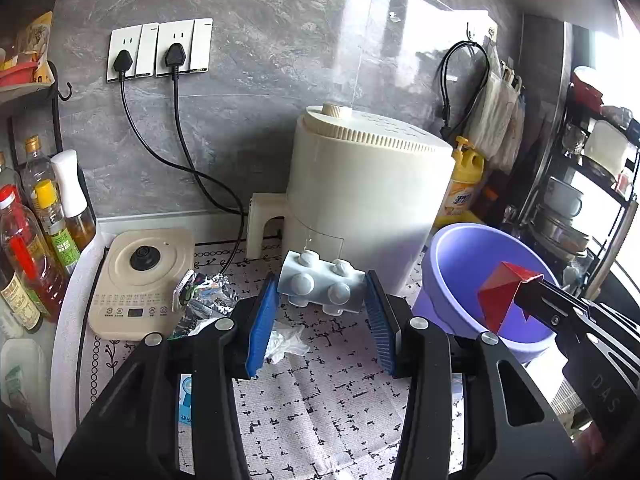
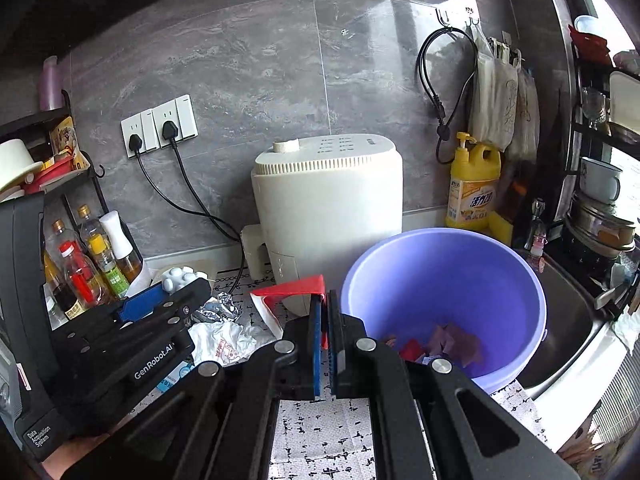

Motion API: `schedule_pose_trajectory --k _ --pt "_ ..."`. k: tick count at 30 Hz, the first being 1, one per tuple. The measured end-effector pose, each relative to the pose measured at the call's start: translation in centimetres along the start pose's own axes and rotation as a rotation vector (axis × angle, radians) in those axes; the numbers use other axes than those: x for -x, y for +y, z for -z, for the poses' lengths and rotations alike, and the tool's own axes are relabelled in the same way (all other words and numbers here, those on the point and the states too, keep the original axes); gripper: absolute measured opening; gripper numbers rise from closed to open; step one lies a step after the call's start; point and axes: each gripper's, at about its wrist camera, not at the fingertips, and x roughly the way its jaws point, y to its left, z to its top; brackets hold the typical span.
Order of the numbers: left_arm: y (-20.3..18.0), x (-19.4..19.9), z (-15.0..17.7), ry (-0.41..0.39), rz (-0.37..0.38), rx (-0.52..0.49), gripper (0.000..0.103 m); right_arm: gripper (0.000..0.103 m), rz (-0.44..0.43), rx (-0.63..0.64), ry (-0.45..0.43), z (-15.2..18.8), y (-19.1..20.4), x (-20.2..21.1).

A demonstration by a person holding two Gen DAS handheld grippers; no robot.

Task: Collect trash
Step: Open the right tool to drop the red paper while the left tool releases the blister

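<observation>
My left gripper (image 1: 322, 312) is shut on a pale blue-white plastic blister tray (image 1: 322, 284) with round bumps, held above the patterned mat; it also shows in the right wrist view (image 2: 182, 277). My right gripper (image 2: 325, 320) is shut on a red and white wrapper (image 2: 292, 290), held beside the rim of the purple bin (image 2: 444, 280). In the left wrist view the red wrapper (image 1: 500, 294) hangs over the bin's (image 1: 460, 256) mouth. The bin holds several scraps (image 2: 444, 340). A crumpled white tissue (image 1: 286, 342) and foil wrappers (image 1: 208, 300) lie on the mat.
A cream air fryer (image 1: 368, 192) stands behind the bin. An induction cooker (image 1: 140, 280) and oil bottles (image 1: 36, 240) are at left. A yellow detergent bottle (image 2: 474, 184), a sink (image 2: 568, 320) and a dish rack (image 2: 600, 200) are at right.
</observation>
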Motion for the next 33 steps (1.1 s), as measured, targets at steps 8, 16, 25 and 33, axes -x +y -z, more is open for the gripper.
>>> schedule_pose_trajectory --k 8,16,25,33 --pt "-3.0 -1.9 -1.3 0.004 0.051 -0.036 0.044 0.004 0.068 -0.060 -0.026 -1.0 -3.3 -0.1" --pt "-5.8 -3.6 -1.8 0.013 0.107 -0.057 0.044 0.036 0.160 -0.142 0.003 -1.1 -7.3 -1.1" --pt "-9.2 -5.5 -1.6 0.047 0.175 -0.090 0.044 0.036 0.220 -0.215 0.013 0.1 -10.6 -0.3" --pt "-11.0 -6.8 -1.5 0.091 0.246 -0.081 0.045 0.036 0.252 -0.245 0.021 0.7 -12.2 0.1"
